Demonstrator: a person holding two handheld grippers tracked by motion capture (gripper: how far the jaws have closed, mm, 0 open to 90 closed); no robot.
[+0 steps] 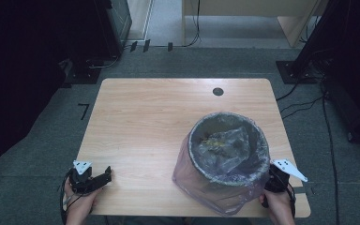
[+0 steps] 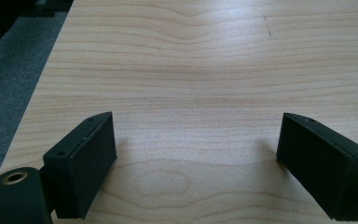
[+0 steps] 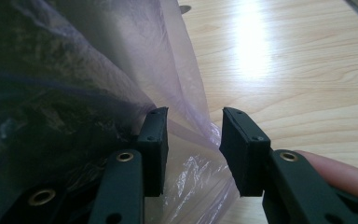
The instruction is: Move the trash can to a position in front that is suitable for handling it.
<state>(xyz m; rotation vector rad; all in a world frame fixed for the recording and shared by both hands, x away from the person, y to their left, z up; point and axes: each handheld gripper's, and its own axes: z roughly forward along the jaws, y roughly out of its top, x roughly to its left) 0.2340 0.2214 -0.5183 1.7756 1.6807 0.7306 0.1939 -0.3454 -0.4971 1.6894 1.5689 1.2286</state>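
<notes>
Grey carpet surrounds a pale wooden counter [image 1: 145,122], with dark stands and cables at the far edges of the room.

At the near right, the right tool [image 3: 193,140] points along the side of a bin [image 1: 228,145]. Its jaws stand narrowly apart with a fold of the thin purplish bag [image 3: 186,93] between them; the film lies against the left pad [image 3: 156,140] and runs loose across the gap, and the right pad shows clear of it, so the jaws are not clamped on it. In the high view the hand [image 1: 277,206] holding this tool [image 1: 273,180] sits at the near right counter edge, just beside the bin's lower right side, its grey plate [image 1: 288,169] on top.

The bin stands upright on the right half of the counter, near the front edge. The bag lines it, folded over the rim and hanging down the outside to the counter. Crumpled plastic and some yellowish scraps lie inside.

At the near left corner, well apart from the bin, the left tool [image 2: 196,154] rests low over bare wood, jaws spread wide with nothing between them. The left hand [image 1: 79,201] grips it from the near edge.

A small dark round hole [image 1: 218,91] sits near the far edge.
</notes>
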